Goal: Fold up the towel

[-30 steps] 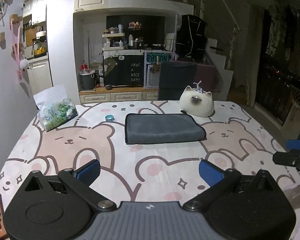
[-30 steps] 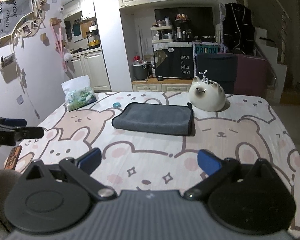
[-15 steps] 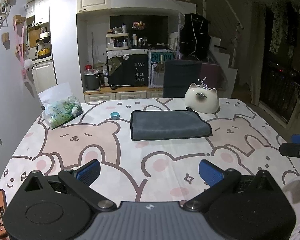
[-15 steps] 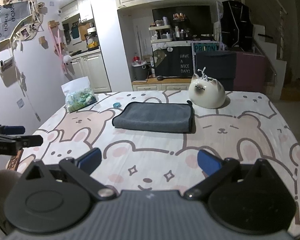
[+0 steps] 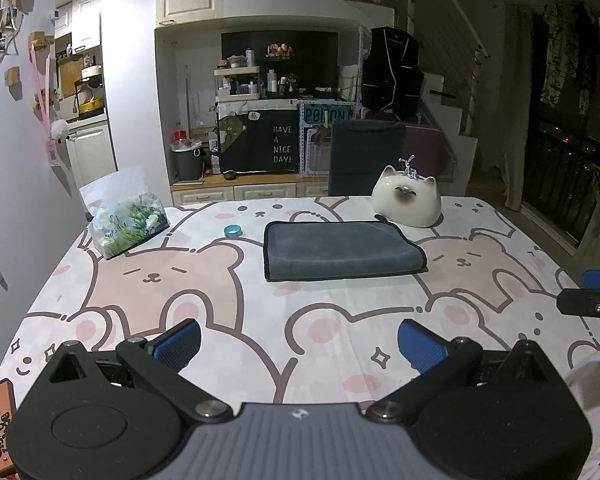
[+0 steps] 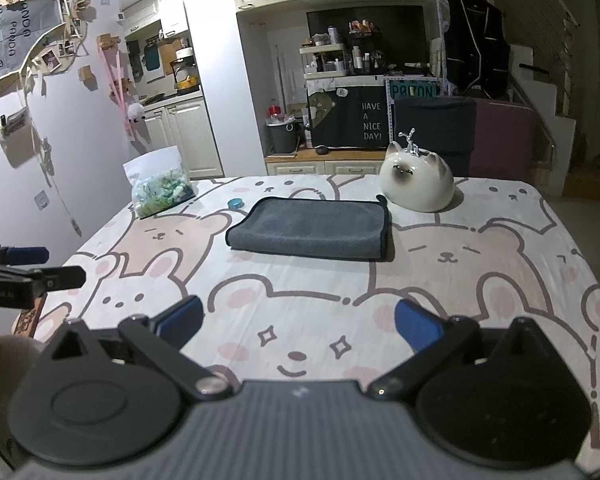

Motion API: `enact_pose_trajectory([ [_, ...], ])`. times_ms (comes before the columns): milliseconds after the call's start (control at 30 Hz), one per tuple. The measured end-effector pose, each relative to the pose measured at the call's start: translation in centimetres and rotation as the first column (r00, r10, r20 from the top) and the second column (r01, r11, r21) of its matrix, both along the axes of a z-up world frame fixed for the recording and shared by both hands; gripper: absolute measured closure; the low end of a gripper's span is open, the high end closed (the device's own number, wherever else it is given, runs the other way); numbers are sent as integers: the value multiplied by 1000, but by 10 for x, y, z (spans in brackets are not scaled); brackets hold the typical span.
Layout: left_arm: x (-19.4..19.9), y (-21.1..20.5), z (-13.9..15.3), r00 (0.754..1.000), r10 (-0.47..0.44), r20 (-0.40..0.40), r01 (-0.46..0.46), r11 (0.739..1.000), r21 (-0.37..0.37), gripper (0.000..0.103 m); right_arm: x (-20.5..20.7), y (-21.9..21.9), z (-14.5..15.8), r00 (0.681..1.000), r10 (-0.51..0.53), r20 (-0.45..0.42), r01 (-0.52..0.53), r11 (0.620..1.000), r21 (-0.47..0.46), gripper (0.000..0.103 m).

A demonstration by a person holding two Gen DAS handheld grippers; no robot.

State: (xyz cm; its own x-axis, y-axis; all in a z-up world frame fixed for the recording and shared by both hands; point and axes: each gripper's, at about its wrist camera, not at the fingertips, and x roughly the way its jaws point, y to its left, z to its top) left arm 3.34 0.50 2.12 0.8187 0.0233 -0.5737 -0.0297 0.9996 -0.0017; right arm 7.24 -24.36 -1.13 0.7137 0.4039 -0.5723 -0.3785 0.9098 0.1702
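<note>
A dark grey towel [image 5: 340,250] lies folded in a flat rectangle on the bear-print tablecloth, past the table's middle; it also shows in the right wrist view [image 6: 312,228]. My left gripper [image 5: 299,344] is open and empty, near the table's front edge, well short of the towel. My right gripper [image 6: 298,326] is open and empty, also back from the towel. Each gripper shows at the edge of the other's view: the right one [image 5: 588,300] and the left one [image 6: 28,272].
A white ceramic cat [image 5: 406,202] stands just behind the towel's right end. A small teal ring [image 5: 232,231] lies left of the towel. A clear bag with green contents [image 5: 126,218] sits at the far left. A dark chair [image 5: 364,156] stands behind the table.
Both grippers have drawn back and risen a little from the table; the towel looks slightly farther away. The towel has not moved.
</note>
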Motion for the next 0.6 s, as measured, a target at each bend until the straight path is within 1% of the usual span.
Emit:
enact_pose_trajectory([
  [600,0,-3,-1,1000,1,-5,-1,1000,-6,0,0,-1,-1,1000,-6,0,6,1000,6,0],
])
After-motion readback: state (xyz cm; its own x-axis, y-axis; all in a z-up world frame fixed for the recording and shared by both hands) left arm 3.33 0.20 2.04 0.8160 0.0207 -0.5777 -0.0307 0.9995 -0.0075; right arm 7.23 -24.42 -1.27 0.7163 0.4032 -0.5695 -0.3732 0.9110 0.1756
